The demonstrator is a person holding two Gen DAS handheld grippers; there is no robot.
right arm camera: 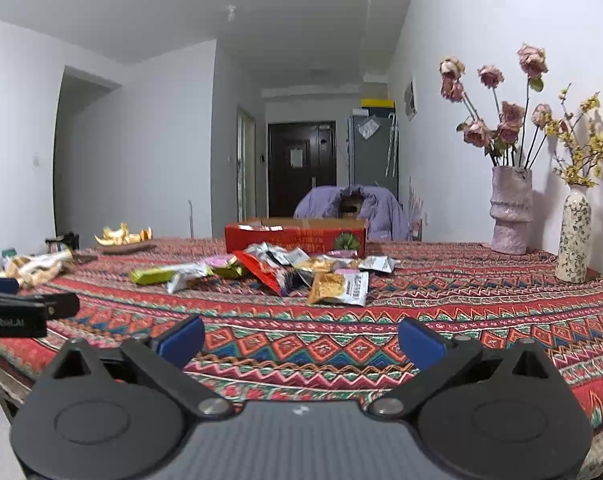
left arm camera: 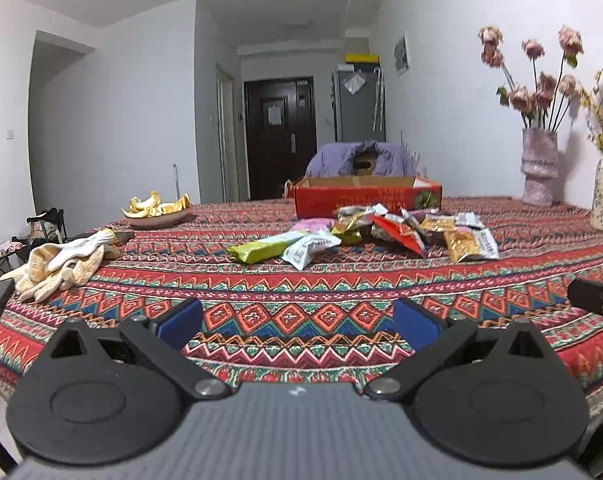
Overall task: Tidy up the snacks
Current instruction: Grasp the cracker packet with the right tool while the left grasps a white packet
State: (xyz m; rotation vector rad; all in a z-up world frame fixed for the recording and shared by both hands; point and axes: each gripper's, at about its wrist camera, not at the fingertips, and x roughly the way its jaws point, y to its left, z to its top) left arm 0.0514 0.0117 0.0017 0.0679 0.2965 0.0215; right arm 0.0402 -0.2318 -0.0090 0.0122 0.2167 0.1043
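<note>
A heap of snack packets (left arm camera: 385, 232) (right arm camera: 285, 270) lies mid-table on the patterned cloth, just in front of an open red cardboard box (left arm camera: 367, 197) (right arm camera: 295, 237). A green packet (left arm camera: 261, 250) (right arm camera: 151, 276) sticks out at the heap's left; a gold-and-white one (left arm camera: 471, 245) (right arm camera: 339, 289) lies nearest on the right. My left gripper (left arm camera: 297, 322) hovers open over the near table edge, well short of the snacks, nothing between its blue pads. My right gripper (right arm camera: 301, 340) is likewise open and empty at the near edge. The left gripper's body (right arm camera: 25, 312) shows at the right wrist view's left edge.
A plate of orange peel (left arm camera: 157, 210) (right arm camera: 123, 240) and a pair of cloth gloves (left arm camera: 61, 264) (right arm camera: 35, 268) sit on the table's left. Two vases with flowers (left arm camera: 539, 170) (right arm camera: 573, 236) stand at the right by the wall. A chair draped with a purple jacket (left arm camera: 361, 160) is behind the box.
</note>
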